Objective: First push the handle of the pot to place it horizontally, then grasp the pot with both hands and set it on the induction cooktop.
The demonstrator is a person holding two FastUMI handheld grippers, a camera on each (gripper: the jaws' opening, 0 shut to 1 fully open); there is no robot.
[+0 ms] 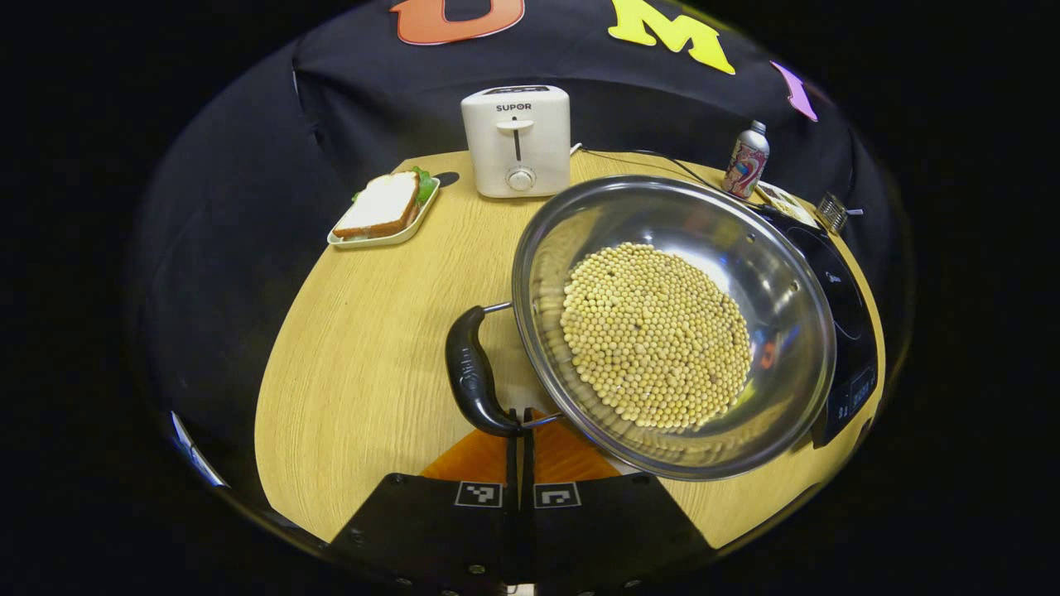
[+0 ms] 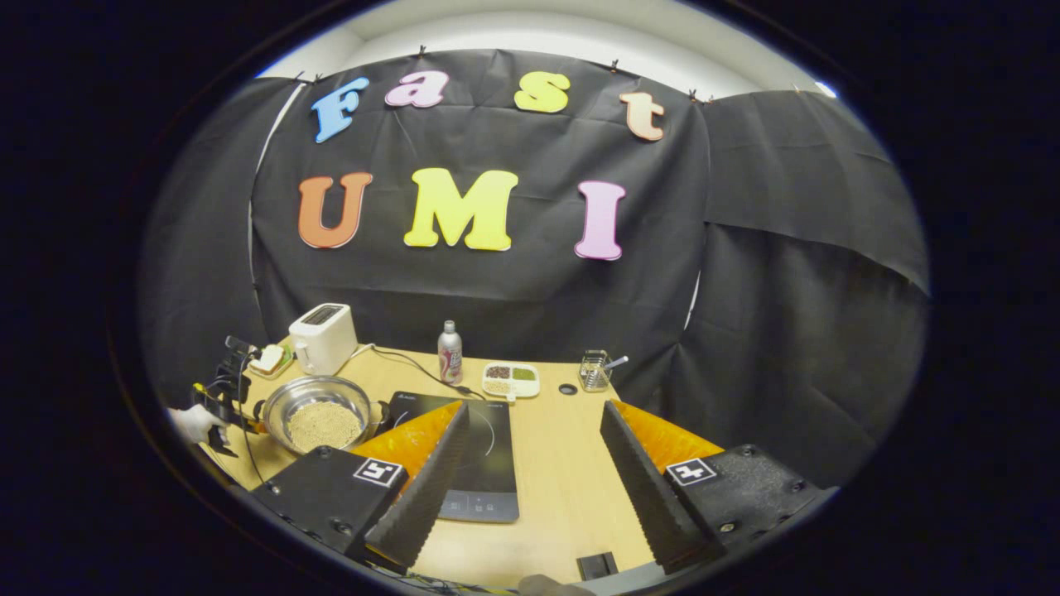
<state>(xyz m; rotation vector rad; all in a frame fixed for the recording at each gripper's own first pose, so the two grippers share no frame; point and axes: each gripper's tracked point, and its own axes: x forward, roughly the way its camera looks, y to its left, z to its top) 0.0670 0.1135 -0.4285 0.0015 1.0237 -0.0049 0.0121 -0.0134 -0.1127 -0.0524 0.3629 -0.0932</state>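
Left gripper at the handle, right one waiting wide.

The left gripper [image 1: 522,430] has its jaws closed together, tips against the pot handle [image 1: 472,372], good for pushing, not gripping. The pot [image 1: 675,327] of beans sits beside the cooktop [image 2: 476,459]. The right gripper [image 2: 534,439] hovers spread open, holding nothing.

Silver pot [image 1: 778,273]; black handle [image 1: 472,372]

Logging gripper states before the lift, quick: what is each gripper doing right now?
Left gripper: fingers together at the lower end of the pot handle; a real grip cannot be told.
Right gripper: open, holding nothing, above the table.
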